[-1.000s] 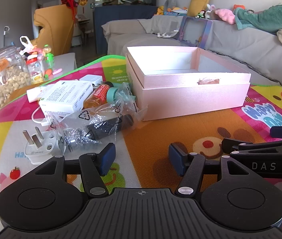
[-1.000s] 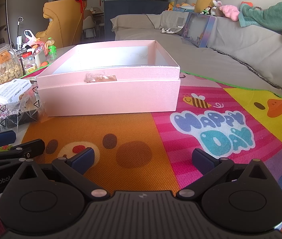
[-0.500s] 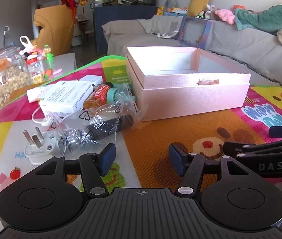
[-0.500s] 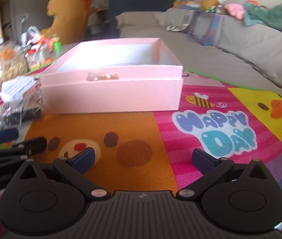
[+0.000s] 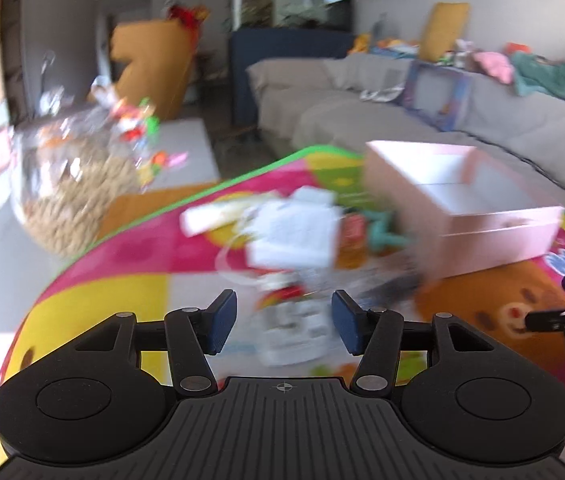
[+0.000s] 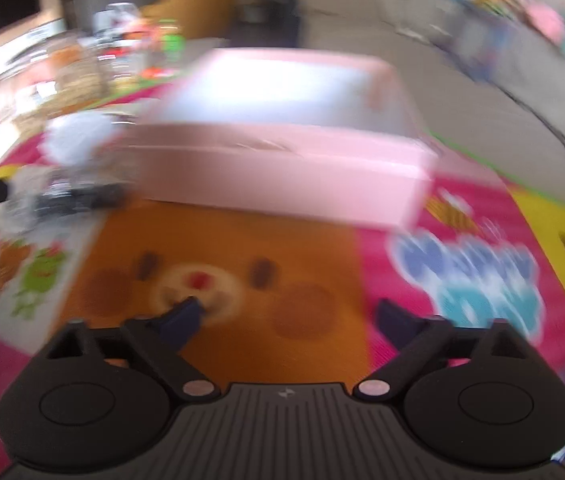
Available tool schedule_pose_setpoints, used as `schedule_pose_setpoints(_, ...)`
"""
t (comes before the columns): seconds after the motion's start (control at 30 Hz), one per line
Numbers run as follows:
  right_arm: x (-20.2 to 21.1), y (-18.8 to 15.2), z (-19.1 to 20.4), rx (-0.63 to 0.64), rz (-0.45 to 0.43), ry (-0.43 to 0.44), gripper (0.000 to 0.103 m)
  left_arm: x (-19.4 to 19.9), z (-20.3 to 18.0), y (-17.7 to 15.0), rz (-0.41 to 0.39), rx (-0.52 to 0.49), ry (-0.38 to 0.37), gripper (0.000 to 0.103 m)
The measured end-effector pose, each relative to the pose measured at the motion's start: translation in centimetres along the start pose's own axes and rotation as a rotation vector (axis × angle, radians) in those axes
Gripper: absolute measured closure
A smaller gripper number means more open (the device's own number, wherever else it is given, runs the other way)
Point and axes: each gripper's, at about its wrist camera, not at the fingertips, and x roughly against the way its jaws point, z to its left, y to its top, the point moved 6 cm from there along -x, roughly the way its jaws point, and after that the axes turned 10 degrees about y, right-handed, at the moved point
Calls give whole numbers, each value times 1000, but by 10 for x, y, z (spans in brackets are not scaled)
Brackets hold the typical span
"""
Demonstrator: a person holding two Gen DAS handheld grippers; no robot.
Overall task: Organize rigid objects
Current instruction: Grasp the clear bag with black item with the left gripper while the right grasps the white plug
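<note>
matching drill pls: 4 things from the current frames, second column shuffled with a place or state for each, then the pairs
Things:
1. pink box
2. glass jar
3. left gripper
4. white carton

Place or state:
A. fingers apart, nothing between them
B. far left, at the mat's edge, filled with beige bits
C. open top, inside looks empty
D. in the clutter left of the pink box

Pairs: 1-C, 2-B, 3-A, 4-D
</note>
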Motion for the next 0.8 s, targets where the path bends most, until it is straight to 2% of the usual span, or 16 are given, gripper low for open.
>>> schedule_pose_setpoints(0.07,4,12,22,77,-60,31,16,-3,22,0,22,70,-2,46)
schedule_pose_setpoints(0.13,7,29,54,176,-104,102,16,-1,39,2,14,117,-6,46)
schedule_pose_setpoints(0.2,8,45,83,272,-140,173,18,1,46,5,5,127,-24,46)
schedule_pose_setpoints(0.27,4,62,111,363,-183,219,25,2,47,5,9,118,-58,46)
schedule_pose_setpoints(0.3,-1,72,125,399,-206,230,36,3,47,5,17,107,-77,46)
schedule_pose_setpoints(0.33,-9,81,134,414,-213,234,52,3,45,4,24,95,-92,46)
schedule_pose_setpoints(0.43,-41,101,150,374,-149,266,70,6,42,-4,35,67,-123,46)
schedule_pose_setpoints(0.57,-67,99,150,304,-45,323,72,4,45,-11,45,71,-141,46)
schedule_pose_setpoints(0.63,-65,87,142,264,-2,360,72,1,47,-11,48,88,-143,46)
schedule_pose_setpoints(0.7,-53,74,131,245,7,388,72,-3,44,-10,47,93,-160,46)
schedule_pose_setpoints(0.8,-39,50,111,256,32,342,72,-3,25,-8,41,59,-205,46)
